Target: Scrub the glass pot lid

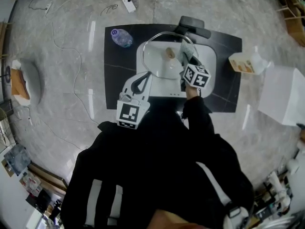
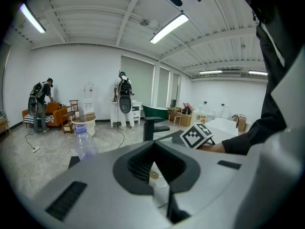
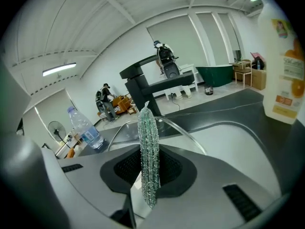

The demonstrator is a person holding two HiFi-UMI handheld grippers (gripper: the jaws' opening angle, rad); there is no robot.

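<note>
In the sink (image 1: 210,67) at the middle of the black mat (image 1: 225,46): scrubbing judged just begun.
The right hand-held gripper (image 1: 187,60) is clamped on a green mesh scrubber (image 3: 148,151). The left hand-held gripper (image 1: 144,78) is closed, seemingly pinching the tilted glass pot lid (image 1: 158,57) at its near-left rim. Firm strokes across the glass are called for next.

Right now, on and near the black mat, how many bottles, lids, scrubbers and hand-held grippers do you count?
Bottles: 2, the water bottle and the detergent bottle
Glass pot lid: 1
Green scrubber: 1
Hand-held grippers: 2, left hand-held gripper and right hand-held gripper
Total: 6
</note>
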